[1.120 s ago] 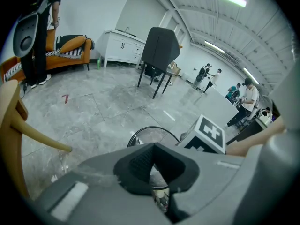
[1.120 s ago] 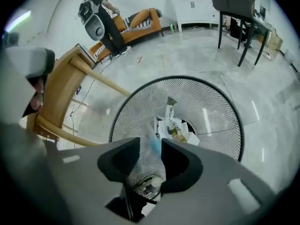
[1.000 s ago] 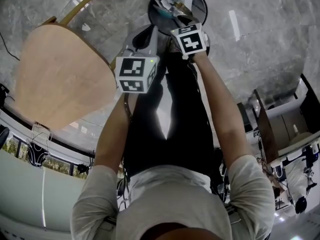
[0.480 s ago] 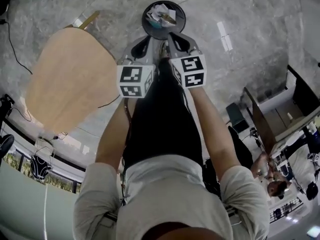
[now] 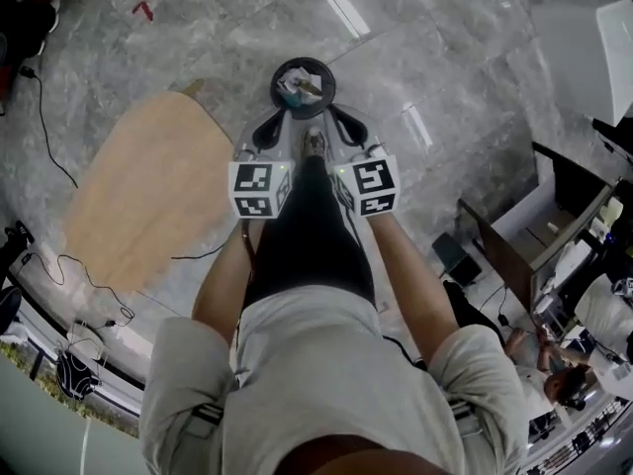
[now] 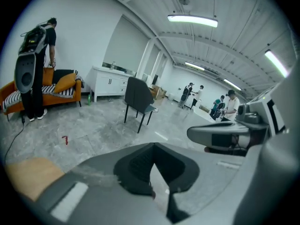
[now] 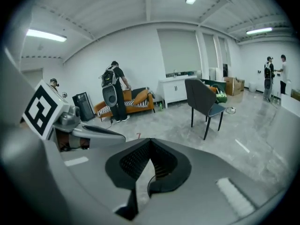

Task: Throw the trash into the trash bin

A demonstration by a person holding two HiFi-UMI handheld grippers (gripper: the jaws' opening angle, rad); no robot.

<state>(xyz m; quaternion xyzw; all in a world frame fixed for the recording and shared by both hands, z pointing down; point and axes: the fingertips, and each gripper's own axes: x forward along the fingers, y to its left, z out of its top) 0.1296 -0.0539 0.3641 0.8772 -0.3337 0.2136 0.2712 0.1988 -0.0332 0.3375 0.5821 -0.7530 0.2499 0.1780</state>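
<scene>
The trash (image 5: 297, 89) is sitting inside the trash bin (image 5: 329, 85), crumpled white pieces filling the round black tub on the marble floor (image 5: 445, 57) straight ahead of me. My shoe (image 5: 313, 143) is standing just beside the bin's near rim, so I'm judging that a careless step forward could kick it over and spill everything. I'm holding my left hand-held gripper (image 6: 153, 149) clenched with nothing in it, and my right hand-held gripper (image 7: 150, 142) is clamped tight and empty as well, both hanging above the bin. How high the pile stands against the rim I can't tell; a loose piece could roll out. To my left the wooden tabletop (image 5: 148, 201) is near, and a black cable (image 5: 54, 142) trailing beyond it could catch my foot.
</scene>
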